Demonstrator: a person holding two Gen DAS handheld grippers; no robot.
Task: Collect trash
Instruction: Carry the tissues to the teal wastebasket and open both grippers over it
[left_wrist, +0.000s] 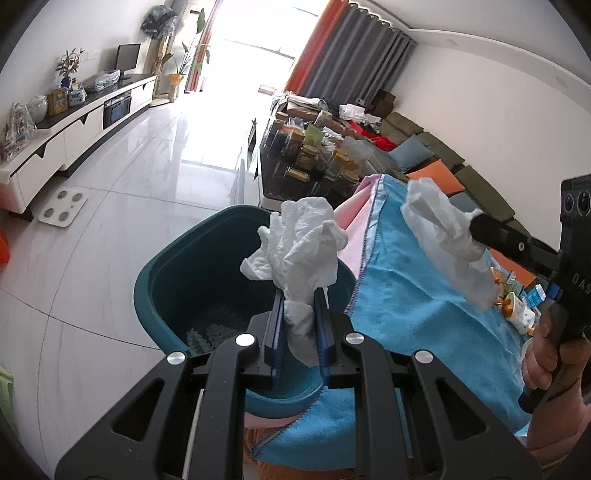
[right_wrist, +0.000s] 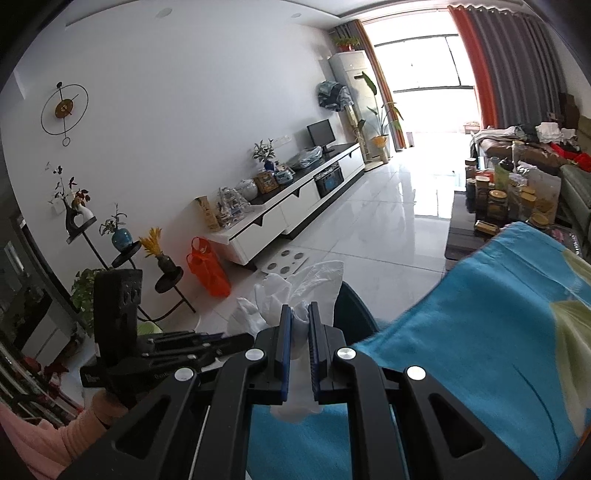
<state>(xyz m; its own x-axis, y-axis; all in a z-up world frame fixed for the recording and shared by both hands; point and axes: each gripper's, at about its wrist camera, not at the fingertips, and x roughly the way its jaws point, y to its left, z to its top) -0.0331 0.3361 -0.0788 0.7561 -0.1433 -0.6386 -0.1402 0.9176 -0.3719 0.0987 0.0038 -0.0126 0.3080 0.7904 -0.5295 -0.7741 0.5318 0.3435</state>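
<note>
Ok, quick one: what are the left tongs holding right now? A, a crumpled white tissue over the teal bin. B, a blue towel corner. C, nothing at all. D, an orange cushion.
A: in the left wrist view the left tongs pinch a crumpled white tissue between their blue pads, with the open teal bin right beneath and beyond it.

A home living room: a long low white media cabinet with a dark top (right_wrist: 295, 206) lines the wall, carrying a small black monitor (right_wrist: 320, 133) and ornaments. Glossy white floor tiles (right_wrist: 369, 229) lead to a bright window with orange and grey curtains (right_wrist: 517, 62). An olive-green sofa with cushions (left_wrist: 439, 151) faces a cluttered dark glass coffee surface (left_wrist: 295, 173).
</note>
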